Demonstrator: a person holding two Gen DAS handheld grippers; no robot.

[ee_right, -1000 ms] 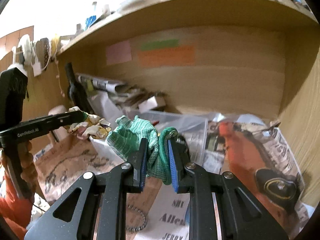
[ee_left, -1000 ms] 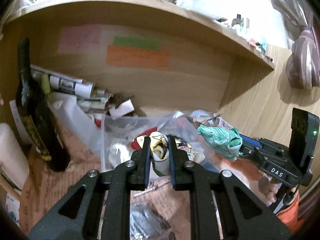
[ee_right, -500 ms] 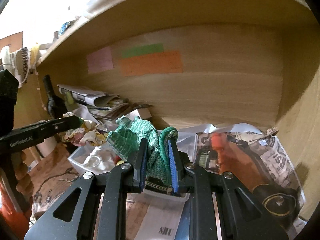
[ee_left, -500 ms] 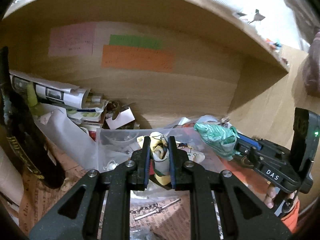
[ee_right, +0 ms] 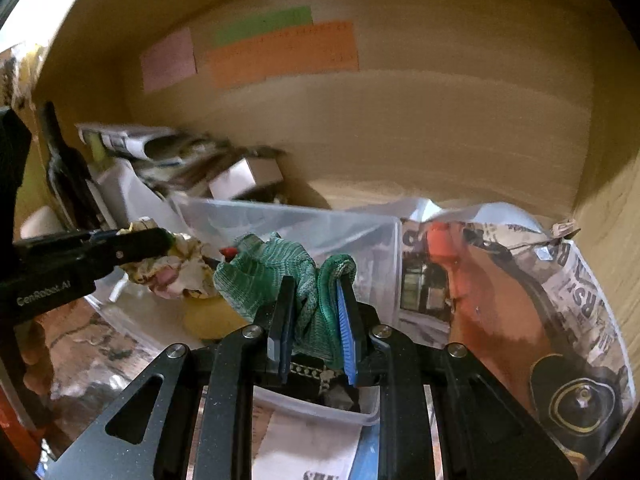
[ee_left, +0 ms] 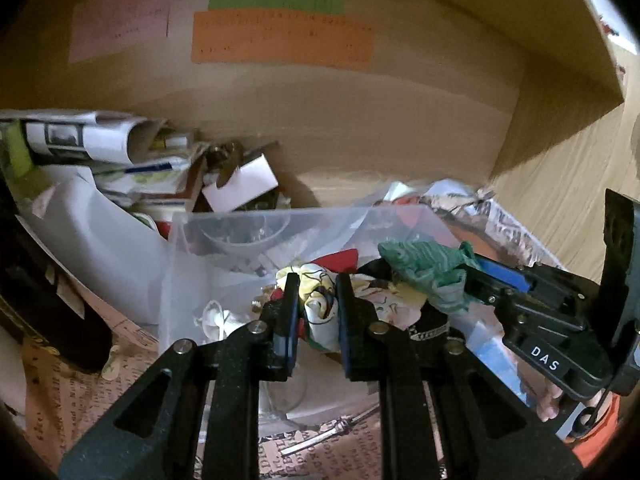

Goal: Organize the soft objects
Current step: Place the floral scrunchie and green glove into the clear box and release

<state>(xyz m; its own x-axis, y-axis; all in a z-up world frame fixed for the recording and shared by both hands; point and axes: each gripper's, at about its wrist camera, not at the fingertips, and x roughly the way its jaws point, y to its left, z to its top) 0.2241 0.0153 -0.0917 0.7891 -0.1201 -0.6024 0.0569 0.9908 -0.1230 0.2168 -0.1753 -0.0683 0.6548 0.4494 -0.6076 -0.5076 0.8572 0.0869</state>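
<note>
My left gripper (ee_left: 316, 280) is shut on a crumpled patterned cloth (ee_left: 320, 312), cream with red and yellow, and holds it over the clear plastic bin (ee_left: 280, 216). My right gripper (ee_right: 316, 284) is shut on a green knit glove (ee_right: 276, 272) over the same bin (ee_right: 304, 220). In the left wrist view the right gripper (ee_left: 476, 272) comes in from the right with the glove (ee_left: 424, 264). In the right wrist view the left gripper (ee_right: 160, 240) comes in from the left with the cloth (ee_right: 176, 268). The two soft things hang close together.
The bin stands in a wooden shelf recess with coloured paper labels (ee_left: 280, 36) on the back wall. Rolled papers and a white card (ee_left: 240, 184) pile at the back left. A dark bottle (ee_right: 64, 168) stands left. Newspaper (ee_right: 520, 280) lines the floor to the right.
Both grippers have moved forward into the recess and over the bin, each still holding its soft thing. The bin now sits directly under both.
</note>
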